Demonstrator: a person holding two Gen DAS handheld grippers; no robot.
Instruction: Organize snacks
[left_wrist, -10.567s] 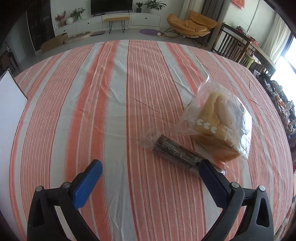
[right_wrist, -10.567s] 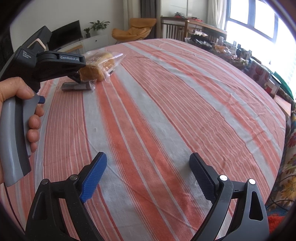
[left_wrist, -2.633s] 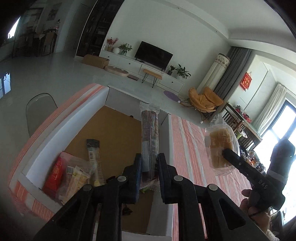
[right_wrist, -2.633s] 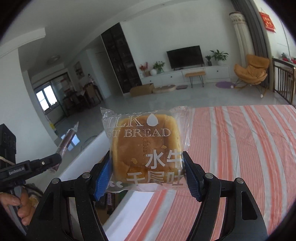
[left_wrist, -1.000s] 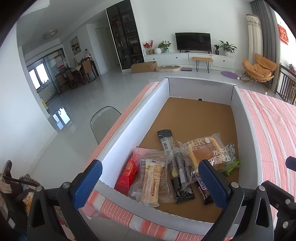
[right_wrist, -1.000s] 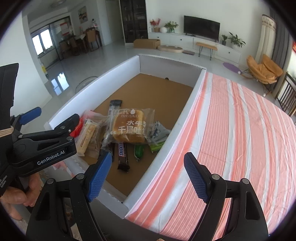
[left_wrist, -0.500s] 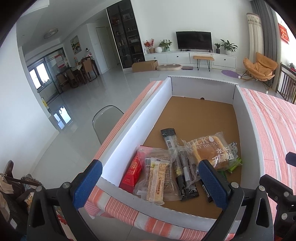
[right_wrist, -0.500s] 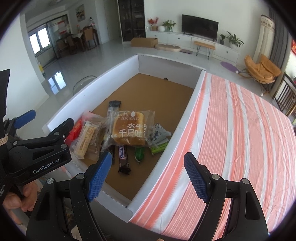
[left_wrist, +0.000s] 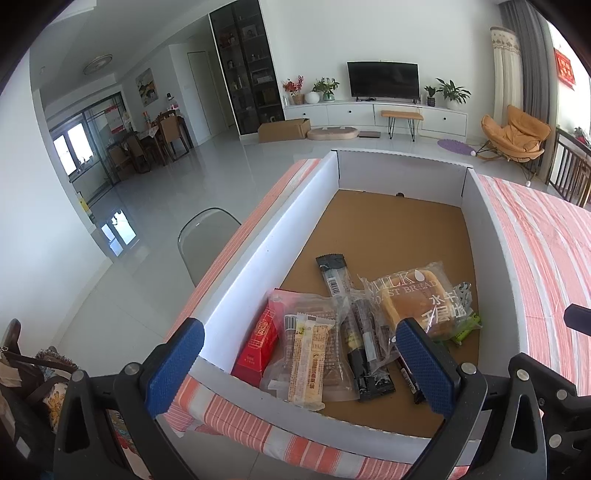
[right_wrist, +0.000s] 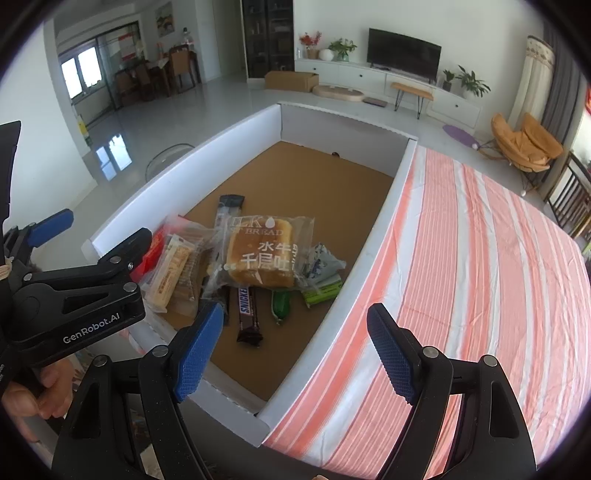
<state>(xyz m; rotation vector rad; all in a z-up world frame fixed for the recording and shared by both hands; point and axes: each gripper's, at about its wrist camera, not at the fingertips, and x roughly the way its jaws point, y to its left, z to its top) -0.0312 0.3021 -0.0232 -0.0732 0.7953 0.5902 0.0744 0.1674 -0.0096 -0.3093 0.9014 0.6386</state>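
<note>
The worktop (right_wrist: 480, 258) is covered by a cloth striped in orange and white. At its left edge a white-walled box (right_wrist: 384, 218) with a brown cardboard floor is set, and all the snacks are gathered at the box's near end. The milk toast bread bag (right_wrist: 262, 254) is laid on top of the pile, partly over a Snickers bar (right_wrist: 247, 310) and a green packet (right_wrist: 280, 304). Left of the bread, a long dark stick pack (left_wrist: 334, 277), a pale biscuit bar (left_wrist: 310, 360) and a red carton (left_wrist: 260, 343) are seen side by side. The left tongs (left_wrist: 299, 363) are held spread wide above the pile, nothing gripped. The right tongs (right_wrist: 295, 349) are likewise spread and empty, over the box's right wall.
</note>
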